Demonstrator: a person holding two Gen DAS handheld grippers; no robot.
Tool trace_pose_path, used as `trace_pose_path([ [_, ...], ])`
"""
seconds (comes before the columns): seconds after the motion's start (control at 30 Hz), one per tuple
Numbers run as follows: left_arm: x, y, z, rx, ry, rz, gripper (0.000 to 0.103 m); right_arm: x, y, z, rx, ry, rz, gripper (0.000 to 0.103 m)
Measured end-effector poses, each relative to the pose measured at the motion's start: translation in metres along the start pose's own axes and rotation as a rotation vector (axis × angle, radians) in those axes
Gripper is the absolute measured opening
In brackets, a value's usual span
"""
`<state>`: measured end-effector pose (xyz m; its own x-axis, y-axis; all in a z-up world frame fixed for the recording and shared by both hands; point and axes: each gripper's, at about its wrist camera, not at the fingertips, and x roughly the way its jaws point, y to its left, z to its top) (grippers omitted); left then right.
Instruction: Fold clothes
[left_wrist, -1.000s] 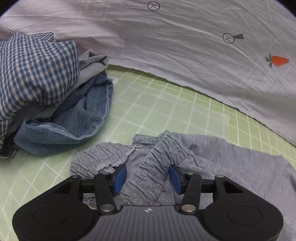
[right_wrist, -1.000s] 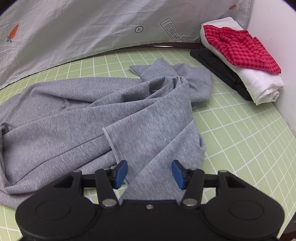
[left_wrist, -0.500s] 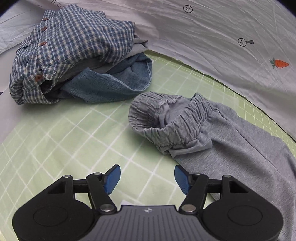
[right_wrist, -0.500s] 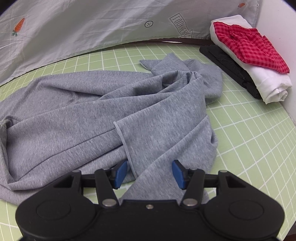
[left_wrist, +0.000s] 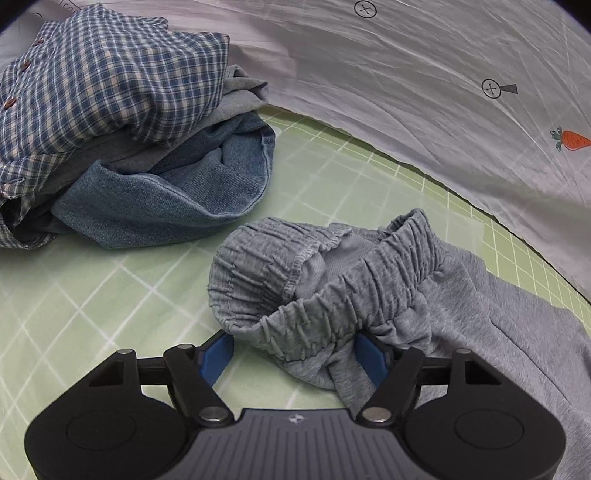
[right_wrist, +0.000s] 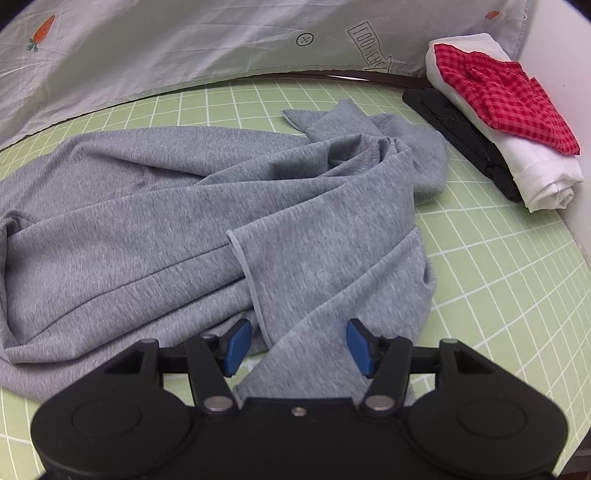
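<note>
Grey sweatpants (left_wrist: 369, 295) sprawl across my green grid counter (left_wrist: 92, 295). My left gripper (left_wrist: 293, 356) stands open astride the bunched waistband, pads not pressing. My right gripper (right_wrist: 297, 347) is opening over a leg hem. Denim and plaid pile (left_wrist: 110, 129) at ten o'clock; folded stack (right_wrist: 509, 122) at two o'clock.

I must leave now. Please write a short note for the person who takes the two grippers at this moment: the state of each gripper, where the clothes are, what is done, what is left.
Left gripper: open, astride the bunched waistband of the grey trousers, not clamped.
Right gripper: jaws opening, a grey leg end between them, not gripped.
Trousers lie crumpled on the green mat.
Done: folded stack at the right.
Left: fold the trousers, then the pile of checked shirt and denim.
</note>
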<state>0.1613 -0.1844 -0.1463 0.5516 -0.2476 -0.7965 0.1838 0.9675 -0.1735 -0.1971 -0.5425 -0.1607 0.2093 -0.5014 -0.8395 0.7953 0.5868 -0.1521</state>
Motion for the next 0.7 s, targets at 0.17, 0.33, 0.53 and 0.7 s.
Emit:
trace_pose_path([
  [0.17,-0.006,-0.001,-0.001,-0.019,0.014,-0.044,0.013,0.001,0.006,-0.007,-0.054,0.002,-0.011,0.043],
  [0.33,-0.041,0.016,-0.01,-0.027,-0.021,-0.028,0.012,-0.009,0.002,-0.017,-0.062,-0.025,0.001,0.007],
  [0.53,-0.104,0.063,-0.031,-0.053,-0.082,0.036,0.012,-0.033,-0.023,-0.028,0.074,-0.112,0.0,0.004],
  [0.7,-0.151,0.103,-0.049,-0.065,-0.128,0.136,0.012,-0.063,-0.041,-0.034,0.128,-0.221,-0.051,0.004],
])
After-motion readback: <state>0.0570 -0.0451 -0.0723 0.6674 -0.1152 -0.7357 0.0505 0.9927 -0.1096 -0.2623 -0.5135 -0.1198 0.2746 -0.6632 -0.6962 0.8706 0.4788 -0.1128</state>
